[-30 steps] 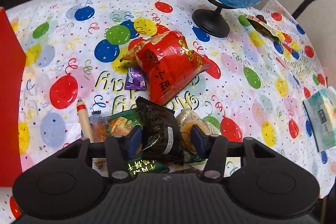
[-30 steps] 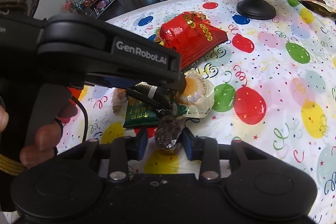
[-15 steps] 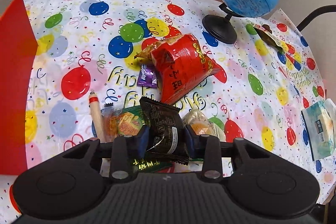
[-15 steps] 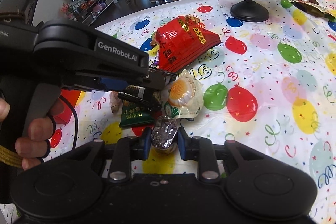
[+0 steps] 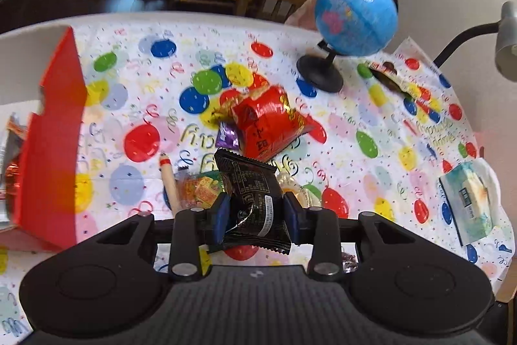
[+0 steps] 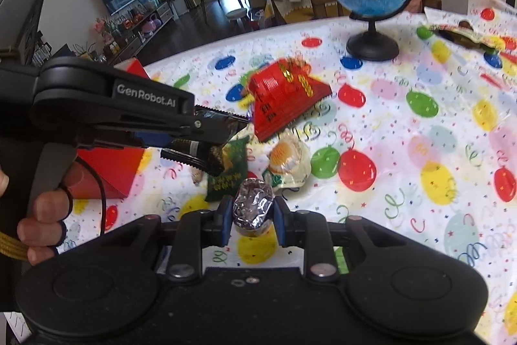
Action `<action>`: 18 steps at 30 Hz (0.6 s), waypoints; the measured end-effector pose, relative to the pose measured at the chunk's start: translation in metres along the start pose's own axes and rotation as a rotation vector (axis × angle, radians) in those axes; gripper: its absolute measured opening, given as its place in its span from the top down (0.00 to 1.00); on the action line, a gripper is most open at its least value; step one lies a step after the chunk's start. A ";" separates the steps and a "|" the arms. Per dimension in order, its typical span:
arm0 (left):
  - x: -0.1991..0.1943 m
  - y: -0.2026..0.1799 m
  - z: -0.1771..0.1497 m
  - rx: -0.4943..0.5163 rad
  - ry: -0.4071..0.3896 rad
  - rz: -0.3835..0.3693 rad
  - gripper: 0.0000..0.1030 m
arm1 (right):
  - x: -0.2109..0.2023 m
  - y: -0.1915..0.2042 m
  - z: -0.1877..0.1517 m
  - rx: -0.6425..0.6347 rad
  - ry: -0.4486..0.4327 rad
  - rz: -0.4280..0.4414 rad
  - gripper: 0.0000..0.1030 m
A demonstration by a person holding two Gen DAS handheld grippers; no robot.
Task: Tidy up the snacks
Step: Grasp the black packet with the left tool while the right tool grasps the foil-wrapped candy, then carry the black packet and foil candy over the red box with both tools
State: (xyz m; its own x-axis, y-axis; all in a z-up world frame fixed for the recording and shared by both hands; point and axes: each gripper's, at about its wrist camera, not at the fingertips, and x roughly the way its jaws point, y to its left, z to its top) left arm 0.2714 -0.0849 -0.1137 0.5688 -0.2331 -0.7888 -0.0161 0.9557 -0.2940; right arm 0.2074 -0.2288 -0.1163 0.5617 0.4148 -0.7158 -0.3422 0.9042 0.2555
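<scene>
My left gripper (image 5: 257, 215) is shut on a black snack packet (image 5: 250, 199) and holds it above the table; it also shows from the side in the right wrist view (image 6: 206, 144). My right gripper (image 6: 253, 220) is shut on a silver foil-wrapped snack (image 6: 253, 210), held above the table. On the balloon tablecloth lie a big red bag (image 5: 269, 122), a purple candy (image 5: 227, 136), a green packet (image 6: 231, 173), a clear-wrapped yellow cake (image 6: 287, 162) and a stick snack (image 5: 169, 180). A red box (image 5: 51, 144) stands at the left with packets inside.
A blue globe (image 5: 355, 16) on a black stand is at the back right. A snack wrapper (image 5: 391, 80) lies beyond it. A tissue pack (image 5: 468, 202) sits at the right edge. A lamp arm (image 5: 468, 34) rises at far right. Chairs stand behind the table.
Both grippers have risen from the pile, each carrying its snack. The left one's view has shifted so the red box's inside shows.
</scene>
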 end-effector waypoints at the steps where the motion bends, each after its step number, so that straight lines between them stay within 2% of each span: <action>1: -0.006 0.000 0.000 0.004 -0.008 0.003 0.66 | -0.004 0.003 0.002 -0.003 -0.008 -0.001 0.76; 9: -0.057 0.018 -0.004 0.005 -0.070 0.005 0.66 | -0.026 0.036 0.016 -0.053 -0.065 -0.011 0.76; 18: -0.115 0.063 -0.004 -0.023 -0.145 0.014 0.66 | -0.032 0.095 0.028 -0.100 -0.104 0.012 0.76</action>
State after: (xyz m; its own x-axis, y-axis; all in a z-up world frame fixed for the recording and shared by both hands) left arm 0.2015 0.0015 -0.0440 0.6815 -0.1895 -0.7069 -0.0426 0.9540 -0.2967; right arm 0.1782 -0.1532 -0.0509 0.6301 0.4382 -0.6410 -0.4198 0.8867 0.1935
